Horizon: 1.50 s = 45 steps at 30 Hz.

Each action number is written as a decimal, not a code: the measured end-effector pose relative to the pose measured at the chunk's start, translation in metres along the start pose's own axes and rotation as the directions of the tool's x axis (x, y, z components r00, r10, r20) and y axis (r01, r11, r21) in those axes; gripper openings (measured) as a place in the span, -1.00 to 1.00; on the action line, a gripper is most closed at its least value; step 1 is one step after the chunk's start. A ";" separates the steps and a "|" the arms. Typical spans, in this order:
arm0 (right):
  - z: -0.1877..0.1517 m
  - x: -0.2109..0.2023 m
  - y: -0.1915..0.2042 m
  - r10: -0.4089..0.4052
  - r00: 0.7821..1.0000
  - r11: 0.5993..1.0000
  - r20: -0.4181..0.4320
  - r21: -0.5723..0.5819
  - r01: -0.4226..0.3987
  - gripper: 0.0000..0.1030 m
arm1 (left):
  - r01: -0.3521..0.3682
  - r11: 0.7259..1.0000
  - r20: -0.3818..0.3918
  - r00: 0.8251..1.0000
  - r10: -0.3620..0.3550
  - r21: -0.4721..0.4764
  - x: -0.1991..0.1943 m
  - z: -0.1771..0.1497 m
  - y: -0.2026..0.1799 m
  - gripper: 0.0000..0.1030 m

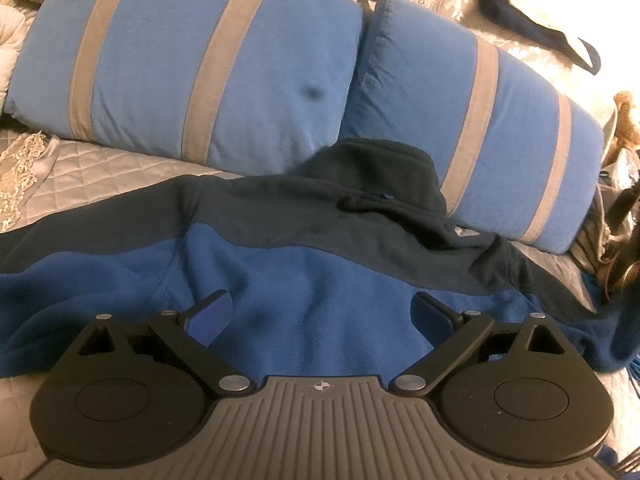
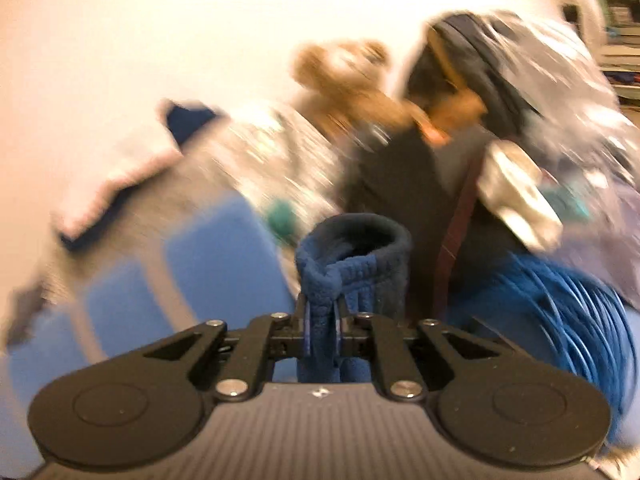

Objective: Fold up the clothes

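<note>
A blue fleece jacket (image 1: 280,280) with a dark navy yoke and collar lies spread on the bed, back side up, in the left wrist view. My left gripper (image 1: 322,310) hovers just over its blue body, fingers wide apart, nothing between them. In the blurred right wrist view my right gripper (image 2: 322,320) is shut on the jacket's sleeve cuff (image 2: 356,256), a dark-edged blue tube that stands up past the fingertips, lifted off the bed.
Two blue pillows (image 1: 208,68) with grey stripes lie behind the jacket on a quilted grey bedspread (image 1: 100,184). A dark garment (image 1: 520,16) lies at the far right. A brown teddy bear (image 2: 344,80), a dark bag (image 2: 404,176) and a blue cable coil (image 2: 560,312) sit ahead of the right gripper.
</note>
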State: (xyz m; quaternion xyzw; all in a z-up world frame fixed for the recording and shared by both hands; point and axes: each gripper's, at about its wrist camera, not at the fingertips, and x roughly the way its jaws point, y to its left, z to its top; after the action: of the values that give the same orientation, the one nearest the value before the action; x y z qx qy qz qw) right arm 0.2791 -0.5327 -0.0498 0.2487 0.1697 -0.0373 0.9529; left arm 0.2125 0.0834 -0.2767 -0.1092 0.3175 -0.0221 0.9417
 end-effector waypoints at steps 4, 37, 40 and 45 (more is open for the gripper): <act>-0.003 -0.030 -0.054 -0.053 0.997 0.998 0.050 0.046 0.050 -0.79 | 0.008 1.000 0.006 1.000 -0.008 0.000 0.000 0.000 0.001 0.91; -0.112 -0.046 -0.020 -0.287 0.939 0.939 -0.188 -0.249 0.238 1.00 | -0.154 0.984 0.090 0.985 0.146 0.094 -0.047 0.005 -0.020 0.91; -0.114 -0.051 0.005 -0.256 0.947 0.935 -0.192 -0.298 0.192 1.00 | -0.199 0.972 0.103 0.977 0.186 0.128 -0.061 0.008 -0.024 0.91; -0.119 -0.056 0.038 -0.201 0.956 0.931 -0.216 -0.346 0.118 1.00 | -0.264 0.949 0.116 0.962 0.246 0.172 -0.078 0.011 -0.030 0.91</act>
State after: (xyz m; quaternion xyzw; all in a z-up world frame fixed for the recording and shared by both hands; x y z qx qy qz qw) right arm 0.1961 -0.4428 -0.1106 0.0742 0.3106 -0.0549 0.9460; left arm 0.1579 0.0652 -0.2150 0.0201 0.2812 0.0754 0.9565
